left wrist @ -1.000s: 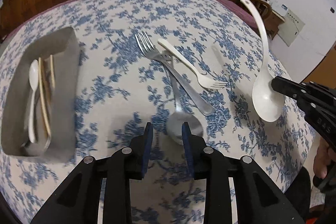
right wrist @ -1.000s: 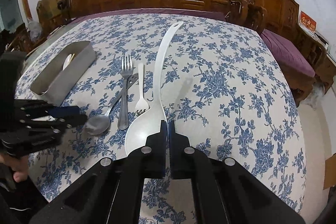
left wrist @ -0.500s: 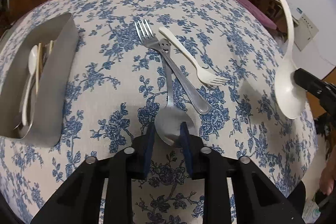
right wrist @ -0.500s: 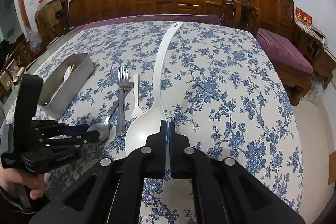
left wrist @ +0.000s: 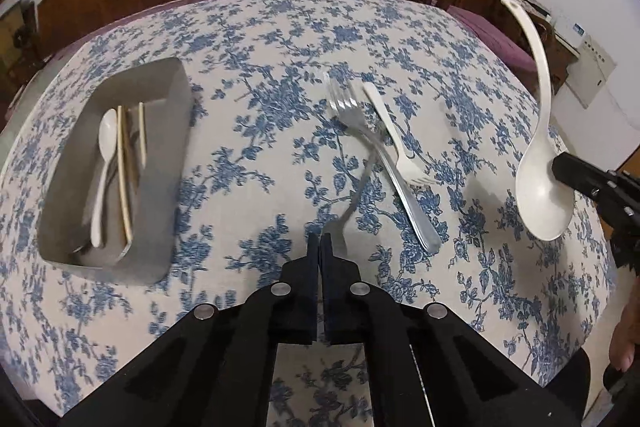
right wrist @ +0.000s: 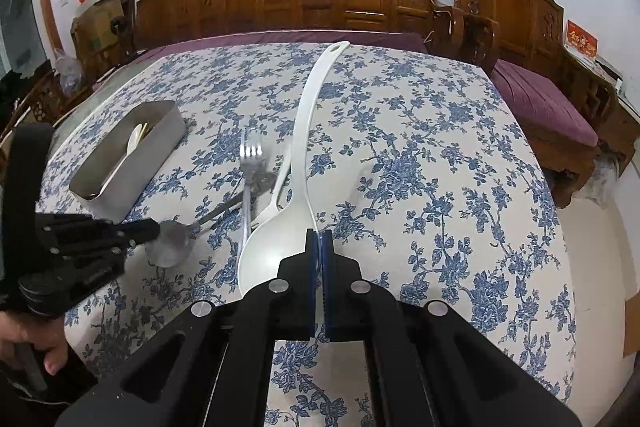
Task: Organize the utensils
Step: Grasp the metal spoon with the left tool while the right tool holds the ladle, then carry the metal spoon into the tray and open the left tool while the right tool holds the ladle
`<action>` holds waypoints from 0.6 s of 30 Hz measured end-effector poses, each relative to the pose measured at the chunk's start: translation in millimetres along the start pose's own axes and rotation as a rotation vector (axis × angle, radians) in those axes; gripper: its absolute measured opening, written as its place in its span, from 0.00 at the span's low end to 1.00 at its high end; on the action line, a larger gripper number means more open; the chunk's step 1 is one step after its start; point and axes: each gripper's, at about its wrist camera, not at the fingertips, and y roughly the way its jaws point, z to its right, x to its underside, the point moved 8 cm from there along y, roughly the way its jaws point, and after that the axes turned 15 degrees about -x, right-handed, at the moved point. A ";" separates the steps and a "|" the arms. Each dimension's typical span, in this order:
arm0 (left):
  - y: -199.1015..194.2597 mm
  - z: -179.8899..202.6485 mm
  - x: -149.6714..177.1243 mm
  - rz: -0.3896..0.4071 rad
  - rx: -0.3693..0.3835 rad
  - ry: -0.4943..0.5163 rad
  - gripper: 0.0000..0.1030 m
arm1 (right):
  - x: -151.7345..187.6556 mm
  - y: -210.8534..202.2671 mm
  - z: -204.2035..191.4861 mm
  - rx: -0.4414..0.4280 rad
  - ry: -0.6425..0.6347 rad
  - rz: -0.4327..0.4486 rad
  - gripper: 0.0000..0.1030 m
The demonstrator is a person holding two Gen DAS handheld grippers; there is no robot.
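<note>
Jaws of your left gripper (left wrist: 319,241) have just closed on the bowl rim of the metal spoon (right wrist: 170,238), which a second ago lay untouched between open pads; its handle now tilts up off the floral tablecloth (left wrist: 256,39). Your right gripper (right wrist: 319,239) stays clamped on the white ladle (right wrist: 298,163), held above the cloth. Metal fork (left wrist: 376,155) and white plastic fork (left wrist: 394,135) lie crossed between them. Next destination, by judgement: the grey tray (left wrist: 176,99) at left.
</note>
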 end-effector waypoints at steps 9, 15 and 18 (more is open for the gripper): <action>-16.1 -29.8 -10.5 0.066 -0.059 -0.014 0.00 | 2.3 3.8 -11.6 -0.010 -0.025 -0.011 0.03; -30.1 -44.6 -26.5 0.119 -0.092 -0.016 0.00 | 2.2 3.4 -15.2 -0.011 -0.033 -0.011 0.03; -44.2 -49.5 -40.0 0.165 -0.116 -0.015 0.00 | 2.2 3.5 -15.1 -0.012 -0.033 -0.011 0.03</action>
